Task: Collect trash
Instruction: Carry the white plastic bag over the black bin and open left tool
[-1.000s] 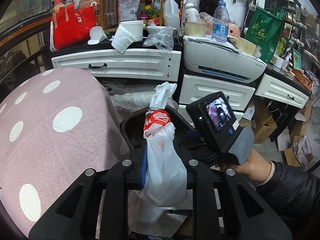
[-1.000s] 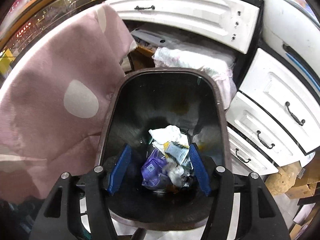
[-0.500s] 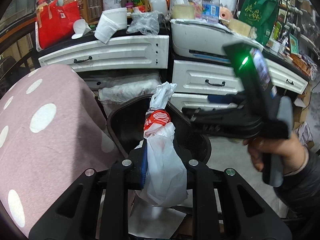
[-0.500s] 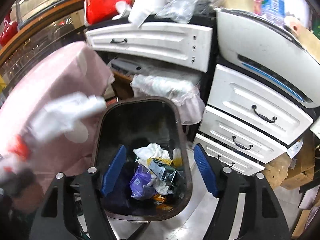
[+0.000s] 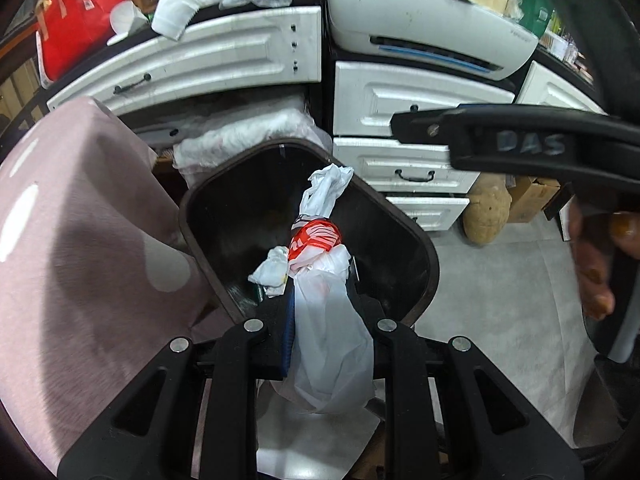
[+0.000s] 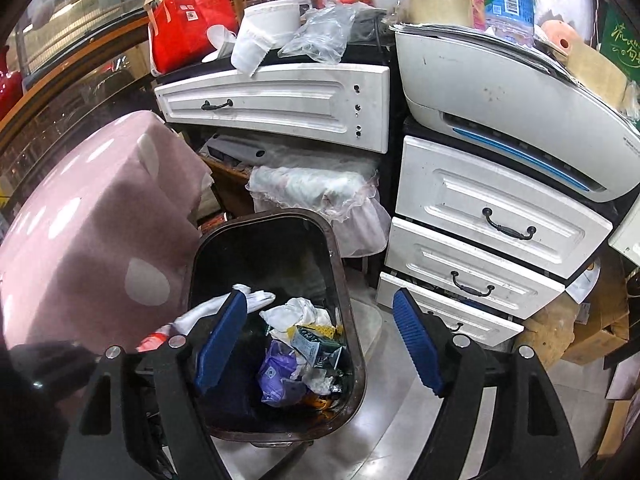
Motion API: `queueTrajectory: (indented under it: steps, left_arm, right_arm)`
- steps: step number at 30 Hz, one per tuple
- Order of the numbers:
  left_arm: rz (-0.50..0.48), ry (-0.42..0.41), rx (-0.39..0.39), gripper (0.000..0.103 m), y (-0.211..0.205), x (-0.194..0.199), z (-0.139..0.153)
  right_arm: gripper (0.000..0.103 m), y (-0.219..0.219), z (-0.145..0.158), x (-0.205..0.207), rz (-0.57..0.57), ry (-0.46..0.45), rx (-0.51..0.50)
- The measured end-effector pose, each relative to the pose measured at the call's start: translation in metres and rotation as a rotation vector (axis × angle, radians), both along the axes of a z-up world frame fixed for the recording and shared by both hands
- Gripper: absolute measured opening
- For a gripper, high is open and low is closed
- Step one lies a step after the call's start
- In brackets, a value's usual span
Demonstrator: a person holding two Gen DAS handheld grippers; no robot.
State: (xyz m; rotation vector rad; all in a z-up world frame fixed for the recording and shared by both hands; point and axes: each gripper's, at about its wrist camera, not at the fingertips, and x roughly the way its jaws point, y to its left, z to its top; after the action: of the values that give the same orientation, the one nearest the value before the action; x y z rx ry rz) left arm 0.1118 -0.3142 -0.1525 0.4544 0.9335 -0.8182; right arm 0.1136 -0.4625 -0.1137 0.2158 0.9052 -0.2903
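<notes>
Crowded corner of a room: white drawer units [image 6: 492, 216] along the wall, a white printer [image 6: 500, 92] atop one, and a cluttered counter [image 6: 280, 68] loaded with a red bag [image 6: 188, 28], tipped paper cups [image 6: 260, 36] and crumpled clear plastic [image 6: 320, 36]. Pale grey floor [image 5: 500, 320] to the right, cardboard boxes [image 6: 596, 328] pushed against the lowest drawers. On the left, a pink spotted cloth [image 5: 80, 240] draped over something bulky, crowding up against the bin.

Dark brown trash bin [image 5: 420, 248] standing on the floor between cloth and drawers, mouth wide and unobstructed, already part filled with crumpled tissue, a purple wrapper and a green packet [image 6: 316, 344]. Placed low and close, likely so that trash can simply be dropped in from above.

Left gripper [image 5: 322, 300] clamped tight on a knotted white plastic bag [image 5: 328, 344] with a red printed band, pointed steeply down, the bag's twisted top poking over the bin's opening. Held by its neck, apparently so the contents stay together until release.

Right gripper [image 6: 320, 340] empty, its blue pads [image 6: 416, 344] standing wide and just opened further, nothing between them but the view of the bin below. Seemingly kept aside, leaving room for the bag to go in. Judged stage: bag over the bin, not yet let go.
</notes>
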Motion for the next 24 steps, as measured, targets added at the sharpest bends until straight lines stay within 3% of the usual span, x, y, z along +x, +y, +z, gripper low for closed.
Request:
queueTrajectory:
  steps: [11, 14, 17, 19, 24]
  left_arm:
    - [-0.015, 0.008, 0.062, 0.022, -0.019, 0.013, -0.026]
    - [-0.028, -0.002, 0.08, 0.028, -0.024, 0.013, -0.031]
    - [-0.037, -0.012, 0.085, 0.051, -0.026, 0.011, -0.034]
    - [-0.042, -0.02, 0.064, 0.072, -0.026, 0.01, -0.032]
    - [-0.076, -0.042, 0.035, 0.084, -0.028, 0.001, -0.024]
  right_arm:
    - [0.074, 0.0, -0.006, 0.001, -0.001, 0.014, 0.022]
    - [0.074, 0.0, -0.007, 0.001, 0.0, 0.017, 0.022]
    - [0.077, -0.001, -0.007, 0.001, -0.004, 0.016, 0.019]
    - [0.079, -0.002, -0.007, 0.0, -0.006, 0.017, 0.02]
    - [0.084, -0.004, -0.008, -0.002, -0.017, 0.015, 0.023]
